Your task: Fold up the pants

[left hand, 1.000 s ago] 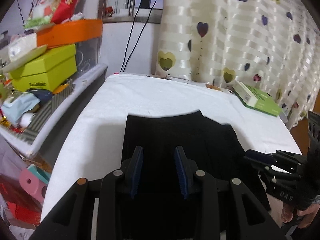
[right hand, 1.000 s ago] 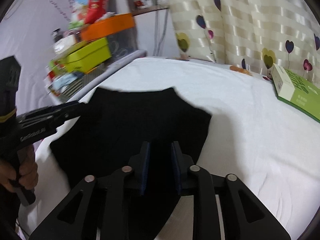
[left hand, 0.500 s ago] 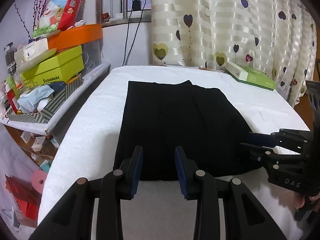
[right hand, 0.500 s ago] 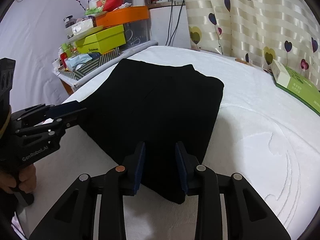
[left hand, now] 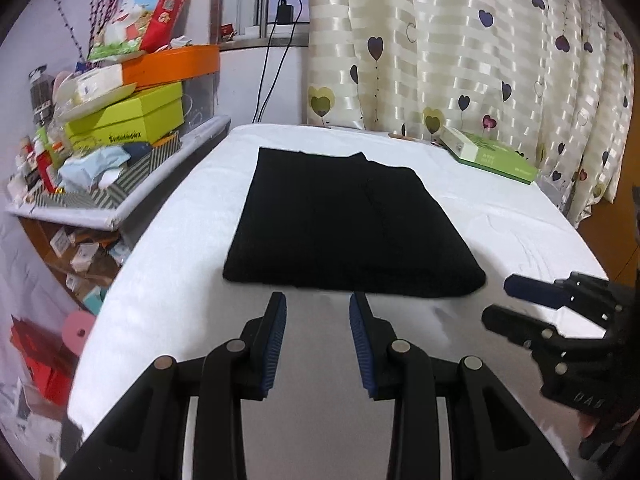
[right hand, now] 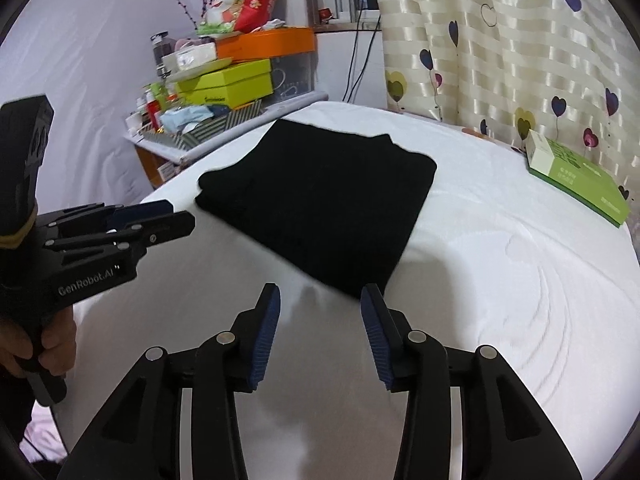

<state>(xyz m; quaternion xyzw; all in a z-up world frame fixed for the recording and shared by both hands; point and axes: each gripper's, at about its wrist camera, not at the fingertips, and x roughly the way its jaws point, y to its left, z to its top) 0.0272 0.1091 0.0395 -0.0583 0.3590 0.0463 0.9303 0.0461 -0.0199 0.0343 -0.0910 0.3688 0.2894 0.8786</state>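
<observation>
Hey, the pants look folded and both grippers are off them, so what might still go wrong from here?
The black pants lie folded near the front edge of the white bed; a stray brush from the open left gripper or open right gripper might drag the fold open. The top layer's far corner sits uneven, so the stack may slump if moved.

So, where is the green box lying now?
The green box lies at the far right of the white bed, near the heart curtain, apart from the black pants.

Soft, even indoor light filled both fisheye views, perhaps from overhead. Edges bowed and vignetted black. The white bedsheet [left hand: 500,224] glared near 6 o'clock; the pants [right hand: 320,204] lost detail.
</observation>
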